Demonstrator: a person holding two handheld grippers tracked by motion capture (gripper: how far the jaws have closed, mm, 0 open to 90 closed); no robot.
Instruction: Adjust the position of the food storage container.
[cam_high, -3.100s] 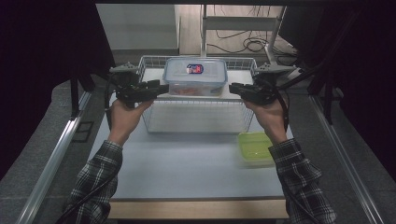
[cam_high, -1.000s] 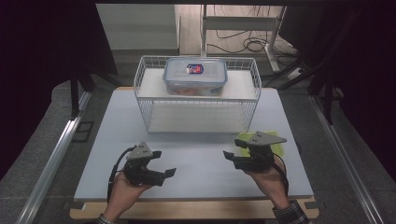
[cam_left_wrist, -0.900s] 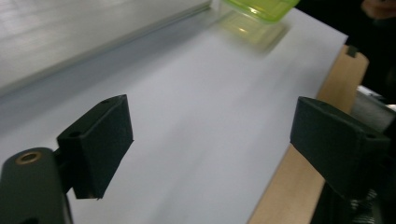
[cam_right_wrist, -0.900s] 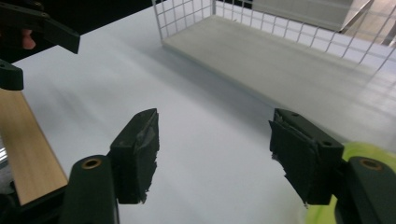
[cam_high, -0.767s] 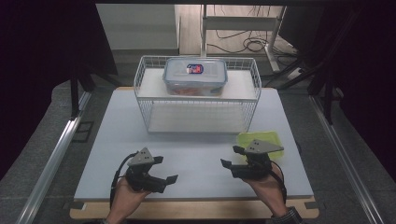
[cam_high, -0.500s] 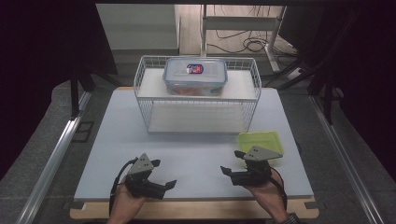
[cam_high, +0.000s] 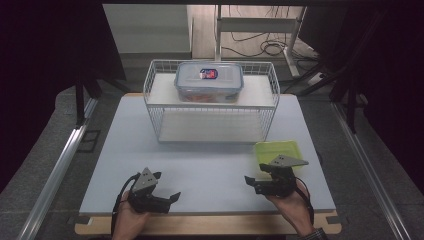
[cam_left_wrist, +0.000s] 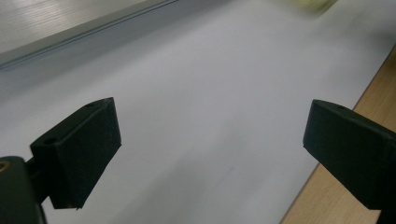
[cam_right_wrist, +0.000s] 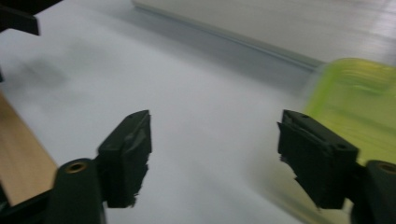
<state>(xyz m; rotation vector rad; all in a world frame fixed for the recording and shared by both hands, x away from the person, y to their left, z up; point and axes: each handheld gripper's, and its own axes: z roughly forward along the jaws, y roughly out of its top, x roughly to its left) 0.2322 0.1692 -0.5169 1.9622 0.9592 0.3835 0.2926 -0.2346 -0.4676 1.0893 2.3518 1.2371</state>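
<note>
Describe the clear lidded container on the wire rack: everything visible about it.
The container is a rounded-rectangle box of clear plastic with a translucent lid shut on it, bearing a small red and blue label at its centre. Something orange-red shows through its wall. It sits flat on the top shelf of the white wire rack, at the table's far side; nothing else touches it.

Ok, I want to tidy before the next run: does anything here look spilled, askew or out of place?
Nothing spilled or tipped. The lidded container sits level on top of the wire rack. The one stray item is the green lid, lying flat on the table by the right gripper with no matching box near it.
</note>
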